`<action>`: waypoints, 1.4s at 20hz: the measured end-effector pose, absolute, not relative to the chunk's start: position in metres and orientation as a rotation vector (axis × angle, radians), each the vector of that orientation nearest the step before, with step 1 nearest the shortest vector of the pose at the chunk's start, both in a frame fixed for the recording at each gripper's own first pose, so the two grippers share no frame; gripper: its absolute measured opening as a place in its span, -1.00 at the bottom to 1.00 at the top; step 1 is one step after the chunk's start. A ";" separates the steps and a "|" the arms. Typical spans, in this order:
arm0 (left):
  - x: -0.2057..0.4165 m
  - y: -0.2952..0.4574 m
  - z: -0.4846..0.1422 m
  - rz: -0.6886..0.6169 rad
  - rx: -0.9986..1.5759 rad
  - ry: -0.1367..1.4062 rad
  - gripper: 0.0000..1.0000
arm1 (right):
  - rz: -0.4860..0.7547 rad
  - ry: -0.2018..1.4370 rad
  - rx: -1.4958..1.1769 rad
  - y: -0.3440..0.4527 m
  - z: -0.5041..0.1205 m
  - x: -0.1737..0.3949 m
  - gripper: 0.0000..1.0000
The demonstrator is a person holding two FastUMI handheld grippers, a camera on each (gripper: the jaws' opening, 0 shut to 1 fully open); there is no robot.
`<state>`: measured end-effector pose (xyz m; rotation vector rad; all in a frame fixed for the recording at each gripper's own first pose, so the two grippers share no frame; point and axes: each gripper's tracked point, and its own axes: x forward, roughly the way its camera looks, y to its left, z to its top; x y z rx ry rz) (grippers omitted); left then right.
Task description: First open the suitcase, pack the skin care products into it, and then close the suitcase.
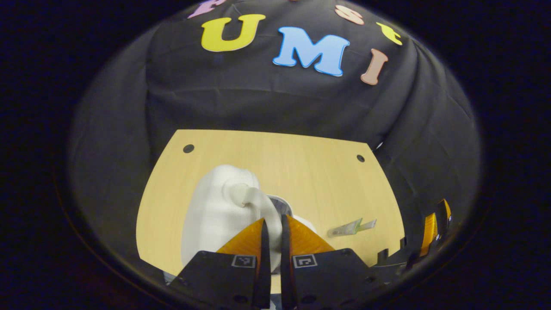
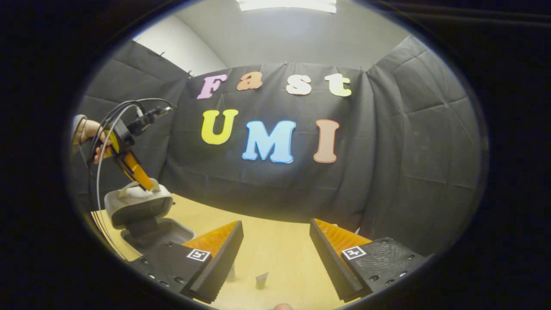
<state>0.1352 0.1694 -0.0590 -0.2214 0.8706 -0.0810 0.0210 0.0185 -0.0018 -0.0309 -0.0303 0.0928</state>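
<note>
Along the left gripper view's lower edge, the left gripper has its fingers clenched on the pale handle of the white suitcase, which sits on the wooden table; the handle strap runs down between the two fingers. To the right of the suitcase, well apart from it, a small skin care tube lies flat on the table. Over in the right gripper view, the right gripper hangs released, its fingers spread wide above the table with nothing between them, and a small tube lies on the wood just below the gap. Far to the left of that tube, the suitcase lid looks raised off its base, lifted by the other gripper, which a hand holds. Judging by this, the opening step is under way. Next, the lid probably wants swinging fully back and letting go, then the free gripper can drop onto the nearest tube.
</note>
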 end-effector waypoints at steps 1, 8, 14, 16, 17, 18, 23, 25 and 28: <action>0.131 0.197 -0.056 -0.058 -0.216 0.845 -0.65 | 0.085 -0.032 -0.034 0.028 0.001 0.020 0.88; 0.134 0.398 -0.066 0.098 -0.043 0.777 -0.67 | -0.012 -0.035 -0.059 0.089 0.020 0.011 0.89; 0.152 0.529 -0.171 0.113 -0.083 0.896 -0.67 | -0.137 -0.008 -0.075 0.124 0.035 0.006 0.89; 0.157 0.560 -0.212 0.120 -0.130 0.923 -0.67 | -0.149 -0.011 -0.076 0.135 0.042 0.004 0.89; 0.152 0.573 -0.233 0.121 -0.144 0.940 -0.66 | -0.158 -0.010 -0.082 0.137 0.043 0.004 0.89; 0.150 0.583 -0.253 0.114 -0.157 0.960 -0.67 | -0.166 -0.006 -0.087 0.140 0.043 0.004 0.88; 0.136 0.610 -0.334 0.120 -0.226 1.037 -0.66 | -0.193 0.022 -0.094 0.142 0.042 0.001 0.89; 0.134 0.619 -0.346 0.153 -0.237 1.034 -0.62 | -0.206 0.023 -0.095 0.138 0.042 -0.004 0.89; 0.134 0.627 -0.354 0.208 -0.216 1.006 -0.48 | -0.207 0.034 -0.096 0.132 0.036 -0.007 0.88</action>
